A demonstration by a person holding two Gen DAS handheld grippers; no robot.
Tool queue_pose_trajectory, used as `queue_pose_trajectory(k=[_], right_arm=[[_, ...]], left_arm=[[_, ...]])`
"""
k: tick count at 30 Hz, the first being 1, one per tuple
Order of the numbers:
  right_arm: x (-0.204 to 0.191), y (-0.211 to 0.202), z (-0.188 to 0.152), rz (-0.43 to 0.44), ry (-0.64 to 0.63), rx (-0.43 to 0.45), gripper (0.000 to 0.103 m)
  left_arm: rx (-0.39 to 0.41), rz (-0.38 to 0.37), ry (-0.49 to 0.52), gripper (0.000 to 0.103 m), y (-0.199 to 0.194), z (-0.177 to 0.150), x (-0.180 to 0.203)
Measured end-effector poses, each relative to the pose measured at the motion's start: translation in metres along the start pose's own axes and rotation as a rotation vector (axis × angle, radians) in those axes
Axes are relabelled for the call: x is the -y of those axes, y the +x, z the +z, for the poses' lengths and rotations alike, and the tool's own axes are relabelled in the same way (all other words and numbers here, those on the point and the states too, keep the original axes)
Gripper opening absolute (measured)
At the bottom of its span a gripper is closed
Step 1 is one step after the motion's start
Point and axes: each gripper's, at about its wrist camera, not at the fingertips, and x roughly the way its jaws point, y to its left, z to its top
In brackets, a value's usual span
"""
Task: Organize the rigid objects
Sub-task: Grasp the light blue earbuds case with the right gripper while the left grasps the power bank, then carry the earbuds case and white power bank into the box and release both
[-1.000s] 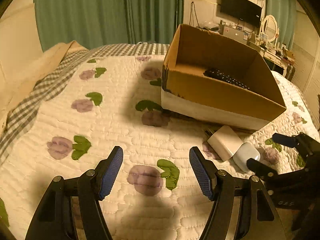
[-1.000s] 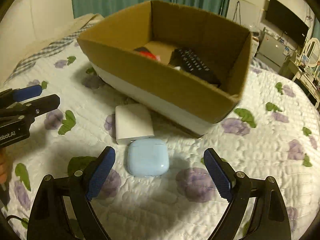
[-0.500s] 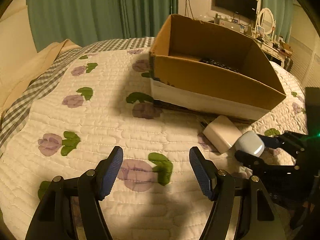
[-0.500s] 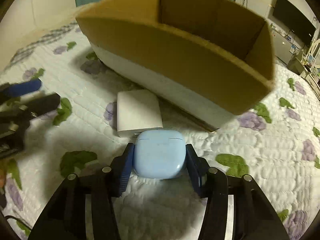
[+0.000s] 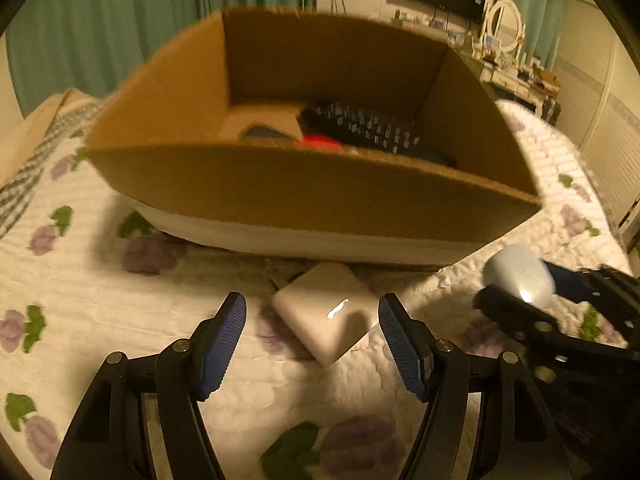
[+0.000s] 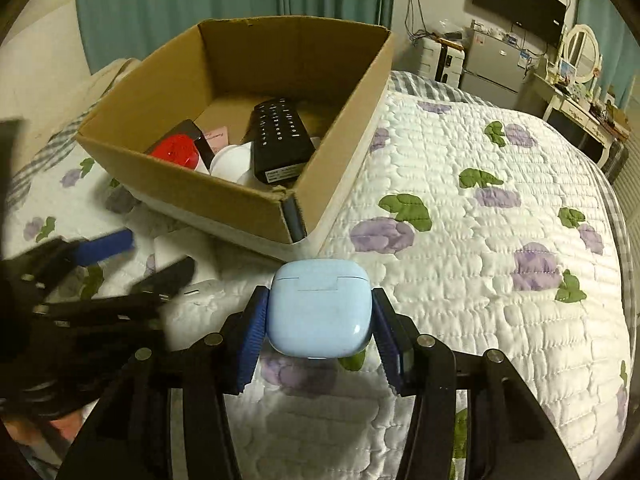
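Observation:
My right gripper (image 6: 318, 330) is shut on a light blue earbud case (image 6: 319, 307) and holds it above the quilt, near the right corner of the open cardboard box (image 6: 188, 184). The case also shows in the left wrist view (image 5: 518, 276). My left gripper (image 5: 312, 340) is open and empty, its fingers on either side of a white charger block (image 5: 326, 312) that lies on the quilt in front of the box (image 5: 312, 196). The box holds a black remote (image 6: 280, 140), a red-capped item (image 6: 175, 152) and a white round item (image 6: 232, 162).
The flowered quilt (image 6: 480, 264) spreads wide to the right of the box. Green curtains, a wall TV (image 6: 520, 8) and a dresser with a mirror (image 6: 580, 54) stand beyond the bed.
My right gripper closed on the blue case and lifted it off the quilt, moving right. My left gripper moved right and forward to straddle the white charger.

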Motion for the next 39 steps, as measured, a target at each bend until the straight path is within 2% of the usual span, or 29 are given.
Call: queue_pose_trajectory(k=[5,8,10,11,15,20,28,34,36,39], right_arm=[[0.003,0.002,0.001,0.002,0.024,-0.009,0.050],[0.004,0.003,0.001,0.002,0.034,-0.014,0.050],[0.004,0.003,0.001,0.004,0.037,-0.015,0.050],[0.004,0.003,0.000,0.003,0.039,-0.016,0.050],[0.007,0.003,0.000,0.012,0.049,-0.014,0.050],[0.004,-0.002,0.000,0.021,0.033,0.001,0.050],[-0.006,-0.028,0.004,0.030,-0.015,0.067,0.050],[-0.012,-0.056,0.012,0.063,-0.032,0.123,0.050],[-0.013,-0.070,0.022,0.069,-0.039,0.156,0.050],[-0.012,-0.086,0.040,0.078,-0.045,0.204,0.050]], left_arm=[[-0.028,-0.033,-0.047,0.072,0.018,0.004,0.002],[-0.050,0.008,-0.064,0.074,0.034,0.006,0.006],[-0.086,0.056,-0.040,0.074,0.046,0.005,0.011],[-0.080,0.073,-0.023,0.074,0.046,0.004,0.014],[-0.058,0.042,-0.044,0.070,0.039,0.000,0.006],[-0.043,0.010,-0.025,0.069,0.021,-0.010,-0.003],[0.038,-0.005,-0.008,0.069,-0.030,-0.022,-0.017],[0.126,-0.036,0.010,0.069,-0.070,-0.003,-0.019],[0.154,-0.048,0.014,0.069,-0.080,0.008,-0.029],[0.181,-0.070,0.040,0.069,-0.096,0.022,-0.022]])
